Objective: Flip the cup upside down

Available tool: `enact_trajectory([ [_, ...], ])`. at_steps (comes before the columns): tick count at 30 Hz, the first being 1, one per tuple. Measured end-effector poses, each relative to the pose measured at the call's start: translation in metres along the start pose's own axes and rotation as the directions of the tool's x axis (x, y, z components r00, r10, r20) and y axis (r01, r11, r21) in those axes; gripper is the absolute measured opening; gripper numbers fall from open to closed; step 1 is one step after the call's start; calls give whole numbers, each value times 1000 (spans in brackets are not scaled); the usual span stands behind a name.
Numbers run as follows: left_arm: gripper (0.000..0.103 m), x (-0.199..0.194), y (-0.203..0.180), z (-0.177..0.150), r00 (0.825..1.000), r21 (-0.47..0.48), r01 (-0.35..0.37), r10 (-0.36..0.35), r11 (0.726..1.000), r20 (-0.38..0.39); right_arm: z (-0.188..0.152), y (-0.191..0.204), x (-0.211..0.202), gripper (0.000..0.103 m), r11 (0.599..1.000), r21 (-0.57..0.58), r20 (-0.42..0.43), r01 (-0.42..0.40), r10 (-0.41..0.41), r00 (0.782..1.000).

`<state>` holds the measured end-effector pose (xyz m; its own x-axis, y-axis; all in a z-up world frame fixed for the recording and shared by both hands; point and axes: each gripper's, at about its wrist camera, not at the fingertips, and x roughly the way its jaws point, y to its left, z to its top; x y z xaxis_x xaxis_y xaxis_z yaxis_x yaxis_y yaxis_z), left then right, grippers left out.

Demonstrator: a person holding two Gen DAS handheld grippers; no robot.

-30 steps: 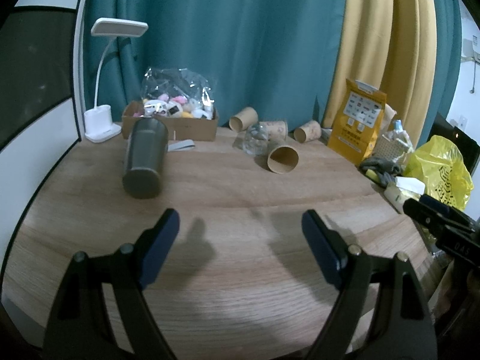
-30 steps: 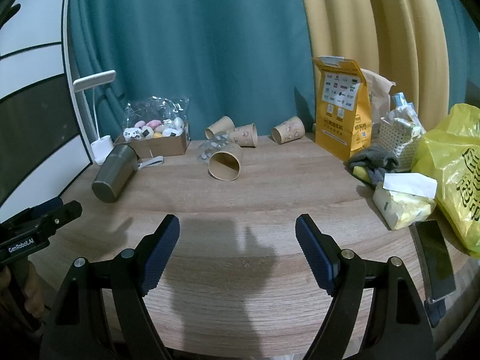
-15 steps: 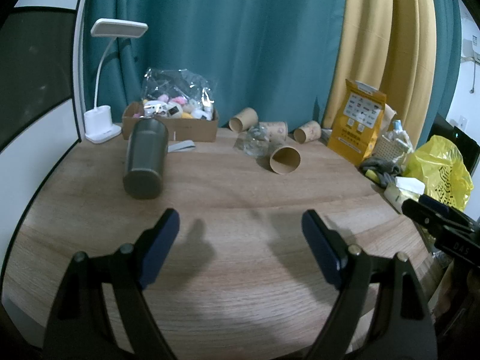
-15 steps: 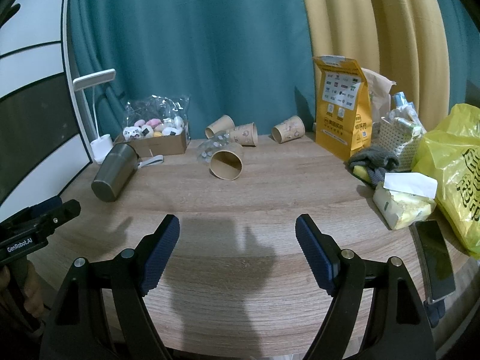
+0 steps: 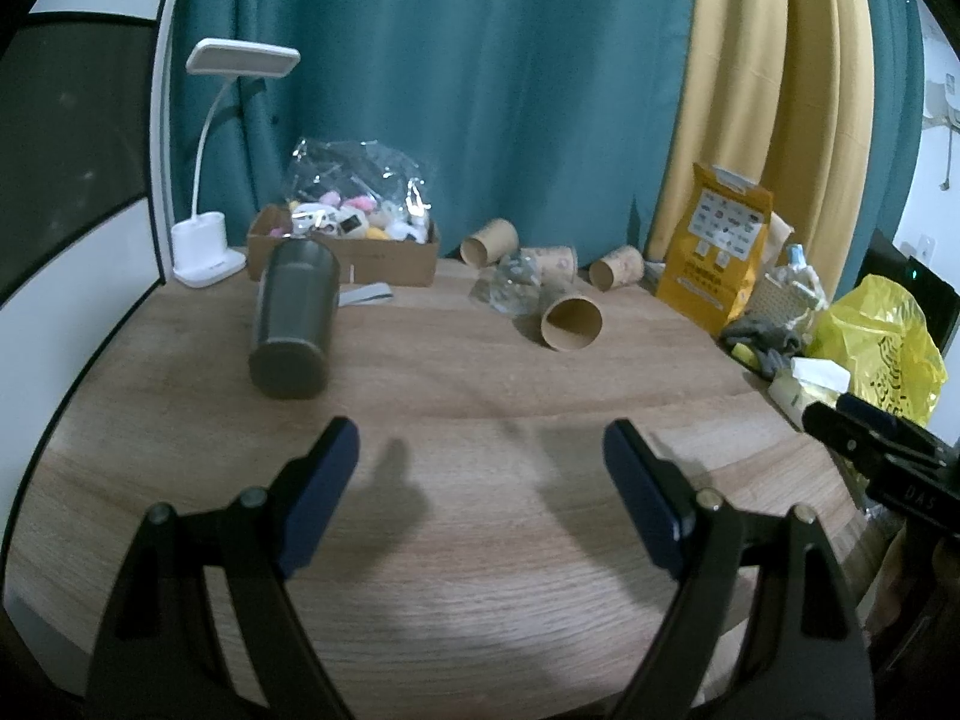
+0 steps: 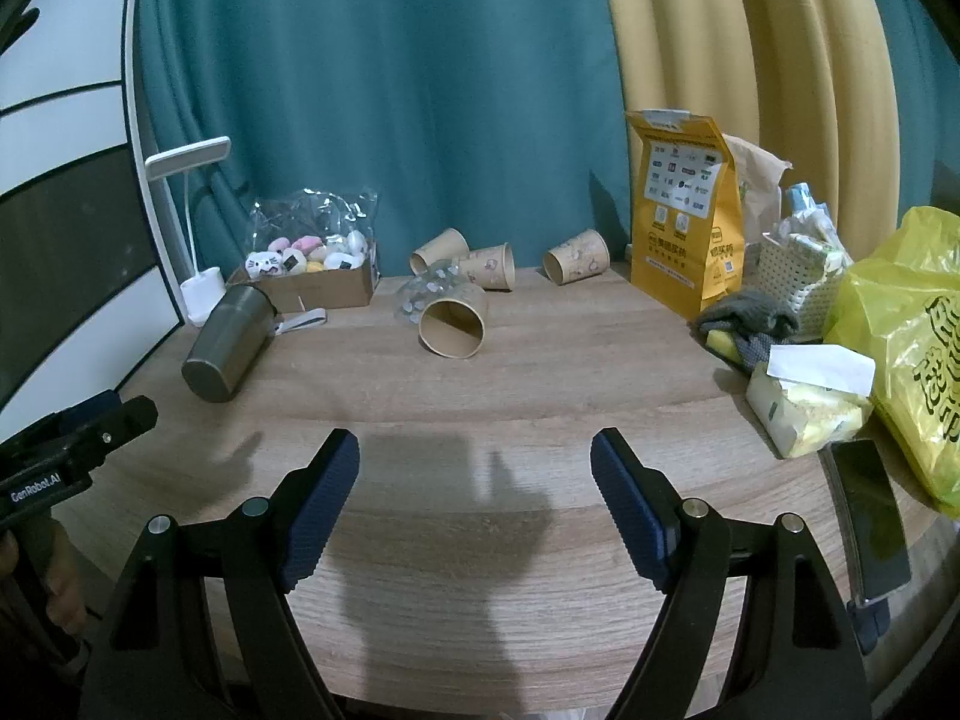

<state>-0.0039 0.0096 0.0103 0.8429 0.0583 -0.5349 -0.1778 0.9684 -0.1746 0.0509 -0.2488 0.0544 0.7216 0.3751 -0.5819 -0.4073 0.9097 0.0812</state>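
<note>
while both tools hang over the near edge of the table (image 6: 540, 372) with nothing between their fingers, the entry reads as follows.

item 1, left gripper (image 5: 480, 468): jaws spread wide, empty, aimed across the wood; steel tumbler ahead and a little to its left.

item 2, right gripper (image 6: 474, 480): jaws likewise wide apart, empty; its body also shows at the right margin of the left view.

item 3, steel tumbler (image 5: 294, 318): lying on its side, closed base toward the cameras, mouth toward the cardboard box (image 5: 360, 258) just behind it. probably the cup meant, though that is a judgement; it sits well apart from both tools.

item 4, paper cup (image 6: 453, 321): on its side, open mouth facing the cameras, mid-table, just in front of a clear plastic cup (image 6: 420, 294). three more paper cups lie tipped near the curtain.

item 5, periphery: desk lamp (image 5: 210, 240) far left; yellow pouch (image 6: 684, 210), tissue pack (image 6: 804, 402), phone (image 6: 870, 516) and yellow bag (image 6: 906, 330) on the right.

handling note: no grasp begun. for the tumbler, approach with the left tool, jaws straddling the round body across its width near mid-length, close firmly since smooth metal may slip or roll, lift clear, rotate until the mouth points down, set it on open wood away from the box.
</note>
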Motion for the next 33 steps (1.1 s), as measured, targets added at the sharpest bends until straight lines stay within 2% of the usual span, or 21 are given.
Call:
enact_trajectory([
  [11,85,-3,-4,0,1000,37,16,-16,999,3,1,1,0,82,1000,-1,-1,0,0,1000],
  [33,85,-1,-6,-2,999,28,36,-35,999,-6,0,-1,0,82,1000,1,-5,-1,1,1000],
])
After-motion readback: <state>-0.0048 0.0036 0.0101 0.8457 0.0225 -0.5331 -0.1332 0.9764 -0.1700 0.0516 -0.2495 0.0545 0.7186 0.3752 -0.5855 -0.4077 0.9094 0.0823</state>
